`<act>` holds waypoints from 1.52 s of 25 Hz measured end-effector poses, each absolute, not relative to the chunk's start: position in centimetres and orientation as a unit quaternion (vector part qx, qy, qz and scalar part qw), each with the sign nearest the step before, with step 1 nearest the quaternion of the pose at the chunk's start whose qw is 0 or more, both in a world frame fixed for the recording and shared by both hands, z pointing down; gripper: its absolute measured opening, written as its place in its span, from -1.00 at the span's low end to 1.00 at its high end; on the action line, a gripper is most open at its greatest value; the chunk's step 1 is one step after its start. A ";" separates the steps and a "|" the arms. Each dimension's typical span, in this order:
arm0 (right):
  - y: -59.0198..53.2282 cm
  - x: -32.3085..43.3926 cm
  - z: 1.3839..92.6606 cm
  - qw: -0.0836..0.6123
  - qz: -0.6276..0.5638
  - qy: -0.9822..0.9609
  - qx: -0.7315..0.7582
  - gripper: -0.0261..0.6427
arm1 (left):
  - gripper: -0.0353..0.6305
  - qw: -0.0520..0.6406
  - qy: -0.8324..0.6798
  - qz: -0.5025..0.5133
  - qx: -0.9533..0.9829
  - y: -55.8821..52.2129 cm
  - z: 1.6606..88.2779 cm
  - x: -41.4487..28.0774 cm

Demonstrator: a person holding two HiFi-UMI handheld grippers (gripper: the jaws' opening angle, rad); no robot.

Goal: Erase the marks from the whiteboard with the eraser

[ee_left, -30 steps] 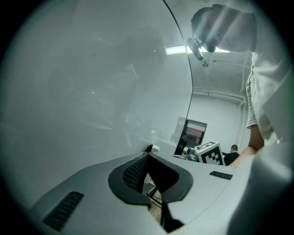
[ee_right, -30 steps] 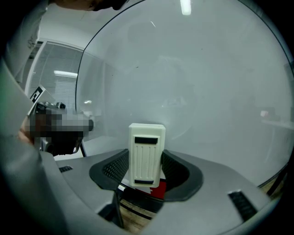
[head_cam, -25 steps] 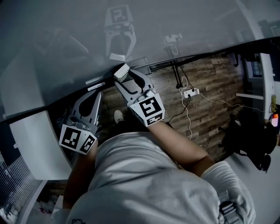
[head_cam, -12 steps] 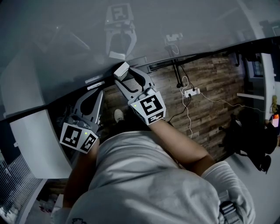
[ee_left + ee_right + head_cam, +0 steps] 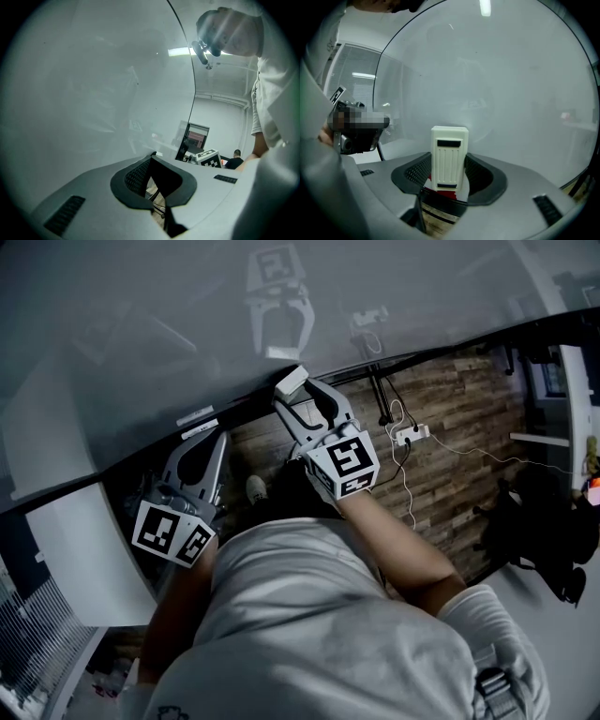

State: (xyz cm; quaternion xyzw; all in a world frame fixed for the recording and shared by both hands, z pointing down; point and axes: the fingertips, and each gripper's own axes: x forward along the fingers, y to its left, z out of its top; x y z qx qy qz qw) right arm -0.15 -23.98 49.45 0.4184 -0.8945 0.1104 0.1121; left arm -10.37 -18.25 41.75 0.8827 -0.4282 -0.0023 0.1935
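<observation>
The whiteboard (image 5: 141,324) fills the upper part of the head view, glossy and pale, and I can make out no clear marks on it. My right gripper (image 5: 302,397) is shut on a white ribbed eraser (image 5: 291,381) at the board's lower edge, where its reflection nearly meets it. In the right gripper view the eraser (image 5: 449,159) stands upright between the pads of the right gripper (image 5: 449,180), facing the whiteboard (image 5: 501,79). My left gripper (image 5: 216,439) hangs lower left, shut and empty. The left gripper (image 5: 152,157) points along the whiteboard (image 5: 89,79).
Below the board lies a wood-pattern floor (image 5: 459,427) with a white power strip (image 5: 410,435) and trailing cables. A dark bag or chair (image 5: 539,535) sits at the right, a white panel (image 5: 84,549) at the left. My white-shirted torso (image 5: 309,634) fills the foreground.
My right gripper has carried the eraser to the right and slightly up along the board's lower edge. The left gripper has hardly moved.
</observation>
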 end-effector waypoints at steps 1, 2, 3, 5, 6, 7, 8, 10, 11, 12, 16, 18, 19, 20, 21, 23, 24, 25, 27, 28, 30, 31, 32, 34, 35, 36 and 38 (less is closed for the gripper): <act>-24.1 0.2 49.6 0.112 0.112 -0.893 0.422 -0.23 | -0.88 0.194 -0.428 -0.002 0.883 -18.3 41.8 -10.4; -24.1 0.4 49.7 0.112 0.114 -0.891 0.424 -0.23 | -0.88 0.194 -0.429 -0.002 0.882 -18.2 41.8 -10.4; -24.1 0.5 49.9 0.112 0.115 -0.890 0.426 -0.23 | -0.88 0.195 -0.430 -0.002 0.882 -18.2 41.8 -10.5; -24.1 0.4 49.9 0.108 0.120 -0.889 0.428 -0.23 | -0.88 0.196 -0.432 -0.001 0.881 -18.0 41.9 -10.6; -24.2 0.3 49.9 0.104 0.124 -0.889 0.428 -0.23 | -0.88 0.196 -0.433 -0.001 0.880 -18.0 41.9 -10.7; -24.2 0.2 49.8 0.101 0.129 -0.889 0.429 -0.23 | -0.88 0.197 -0.434 -0.001 0.879 -17.9 41.9 -10.7; -24.2 0.1 49.9 0.098 0.133 -0.888 0.428 -0.23 | -0.88 0.197 -0.435 -0.002 0.879 -17.8 41.8 -10.7; -24.0 -0.4 50.0 0.099 0.136 -0.891 0.422 -0.23 | -0.88 0.199 -0.438 -0.003 0.877 -17.6 41.8 -10.8; -23.7 -0.9 50.0 0.100 0.136 -0.893 0.416 -0.23 | -0.88 0.199 -0.440 -0.003 0.875 -17.4 41.7 -10.9; -23.6 -1.3 49.9 0.100 0.137 -0.896 0.410 -0.23 | -0.88 0.199 -0.443 -0.003 0.874 -17.3 41.6 -10.9; -23.2 -2.0 49.2 0.095 0.142 -0.905 0.390 -0.23 | -0.88 0.197 -0.454 -0.001 0.869 -17.0 40.7 -10.2; -22.5 -4.8 49.6 0.096 0.145 -0.909 0.378 -0.23 | -0.88 0.199 -0.462 -0.004 0.865 -16.2 41.0 -12.5; -22.0 -6.4 49.9 0.098 0.147 -0.911 0.372 -0.23 | -0.88 0.201 -0.466 -0.006 0.862 -15.7 41.3 -13.9; -21.6 -7.8 50.3 0.099 0.149 -0.914 0.364 -0.23 | -0.88 0.203 -0.470 -0.008 0.859 -15.3 41.5 -15.0; -21.2 -8.8 50.5 0.102 0.148 -0.917 0.357 -0.23 | -0.88 0.204 -0.474 -0.009 0.857 -14.9 41.7 -15.8; -20.8 -10.2 50.6 0.104 0.147 -0.921 0.345 -0.23 | -0.88 0.203 -0.479 -0.010 0.854 -14.5 41.8 -16.6; -20.6 -10.7 50.6 0.104 0.147 -0.923 0.341 -0.22 | -0.88 0.203 -0.481 -0.010 0.853 -14.3 41.8 -16.8; -20.5 -11.0 50.7 0.103 0.149 -0.924 0.338 -0.23 | -0.88 0.203 -0.483 -0.010 0.852 -14.2 41.8 -17.0; -20.4 -11.4 50.7 0.102 0.150 -0.924 0.336 -0.22 | -0.88 0.204 -0.485 -0.010 0.850 -14.2 41.8 -17.3; -20.4 -11.4 50.7 0.102 0.150 -0.924 0.336 -0.22 | -0.88 0.204 -0.485 -0.010 0.850 -14.2 41.8 -17.4; -20.4 -11.3 50.7 0.104 0.148 -0.925 0.335 -0.23 | -0.88 0.204 -0.483 -0.009 0.851 -14.4 41.8 -17.4; -20.4 -11.2 50.6 0.105 0.148 -0.925 0.335 -0.22 | -0.88 0.204 -0.481 -0.009 0.852 -14.4 41.8 -17.2; -20.5 -11.0 50.5 0.106 0.147 -0.925 0.334 -0.22 | -0.88 0.204 -0.478 -0.008 0.854 -14.6 41.8 -16.9; -20.6 -10.4 50.3 0.106 0.144 -0.924 0.337 -0.23 | -0.88 0.202 -0.471 -0.007 0.859 -14.8 41.6 -16.1; -20.8 -10.0 50.2 0.106 0.143 -0.924 0.339 -0.22 | -0.88 0.202 -0.467 -0.007 0.861 -15.0 41.6 -15.6; -21.0 -9.5 50.3 0.105 0.143 -0.923 0.342 -0.23 | -0.88 0.201 -0.463 -0.006 0.863 -15.2 41.6 -15.2; -21.4 -8.5 50.5 0.106 0.144 -0.920 0.349 -0.22 | -0.88 0.202 -0.456 -0.004 0.867 -15.6 41.8 -14.5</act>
